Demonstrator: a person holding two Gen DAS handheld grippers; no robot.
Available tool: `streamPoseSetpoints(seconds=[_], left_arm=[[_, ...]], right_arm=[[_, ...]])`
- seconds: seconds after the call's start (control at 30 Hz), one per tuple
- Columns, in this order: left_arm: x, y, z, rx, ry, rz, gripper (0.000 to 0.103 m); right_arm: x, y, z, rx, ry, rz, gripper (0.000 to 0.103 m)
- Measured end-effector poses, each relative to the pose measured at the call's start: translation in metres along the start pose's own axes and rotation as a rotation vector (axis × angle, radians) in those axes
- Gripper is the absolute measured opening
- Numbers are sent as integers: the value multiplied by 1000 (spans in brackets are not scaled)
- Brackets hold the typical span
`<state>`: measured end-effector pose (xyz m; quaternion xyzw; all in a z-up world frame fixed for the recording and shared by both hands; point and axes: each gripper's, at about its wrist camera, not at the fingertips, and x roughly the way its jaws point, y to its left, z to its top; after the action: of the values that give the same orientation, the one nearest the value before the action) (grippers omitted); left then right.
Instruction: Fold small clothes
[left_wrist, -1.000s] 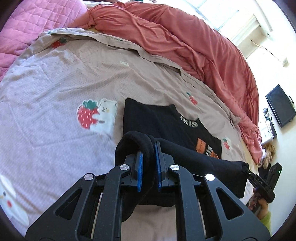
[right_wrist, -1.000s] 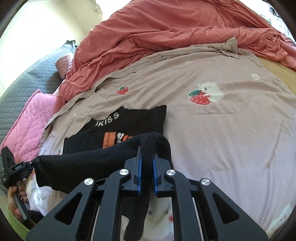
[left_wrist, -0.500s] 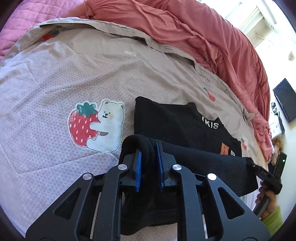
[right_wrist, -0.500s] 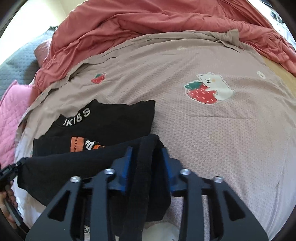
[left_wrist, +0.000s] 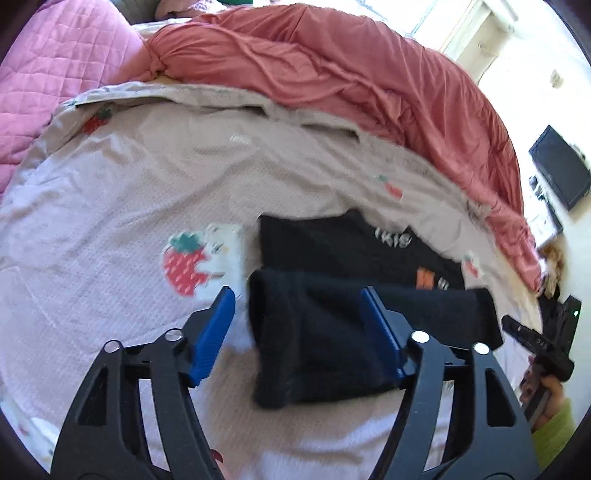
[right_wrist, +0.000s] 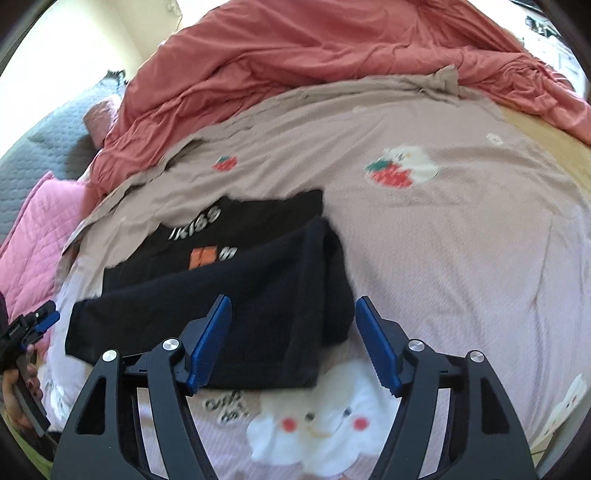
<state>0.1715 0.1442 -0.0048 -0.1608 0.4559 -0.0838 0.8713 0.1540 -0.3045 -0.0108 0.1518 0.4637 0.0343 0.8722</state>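
landmark: black t-shirt (left_wrist: 354, 243) with white lettering and an orange print, lying flat on the beige strawberry-print bedspread (left_wrist: 140, 177).
left gripper (left_wrist: 295, 321): jaws have just been opening and now stand wide; blue pads clear of the cloth, holding nothing. the left end of the folded hem sits between the jaws, untouched.
folded hem (right_wrist: 229, 306): the lower part of the t-shirt, doubled up over the print and dropped; it lies as a long band across the shirt, its long axis running from one gripper to the other.
right gripper (right_wrist: 291, 328): jaws have also just been opening, now wide; nothing gripped. the right end of the band lies between and just ahead of them.
nearer hand: neither; each gripper sits over its own end of the band.
next move, as a judgement: the fold looks laid, so another fold across the band's long axis seems due.
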Motion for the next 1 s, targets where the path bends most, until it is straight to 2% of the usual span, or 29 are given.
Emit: streamPoseSetpoints(seconds=[0.07, 0.1, 0.17, 0.33, 0.37, 0.4, 0.47, 0.5, 0.57, 0.6, 0.63, 0.8, 0.9, 1.0], left_arm=[[1, 3, -8, 13, 17, 54, 63], [3, 6, -12, 2, 46, 45, 63], [11, 12, -19, -37, 102, -26, 63], [29, 8, -28, -28, 179, -41, 63], [30, 7, -29, -31, 184, -51, 56], [29, 5, -29, -30, 185, -55, 35], [26, 1, -29, -5, 177, -37, 15], [24, -1, -28, 8, 176, -39, 13], [23, -3, -27, 10, 177, -65, 10], [21, -5, -26, 18, 177, -82, 9], [20, -7, -25, 30, 174, -91, 8], [14, -11, -15, 17, 140, -194, 7], [17, -3, -6, -28, 108, -208, 6], [21, 6, 6, -68, 47, -178, 6]], right_arm=[[6, 4, -7, -15, 29, -9, 68], [10, 6, -12, -21, 47, -22, 68], [15, 7, -18, -15, 68, -23, 68], [24, 8, -22, -4, 91, -26, 68], [25, 7, -21, 0, 94, -29, 68], [27, 7, -21, 6, 98, -30, 68], [30, 5, -20, 16, 107, -22, 58], [32, 4, -20, 18, 120, -13, 48], [35, 3, -22, 15, 136, -10, 36], [36, 3, -22, 13, 142, -5, 24], [36, 3, -23, 12, 146, -6, 16], [30, -3, -14, 45, 124, 50, 7], [27, -5, 3, 72, 80, 108, 7], [29, -8, 27, 112, 32, 150, 6]])
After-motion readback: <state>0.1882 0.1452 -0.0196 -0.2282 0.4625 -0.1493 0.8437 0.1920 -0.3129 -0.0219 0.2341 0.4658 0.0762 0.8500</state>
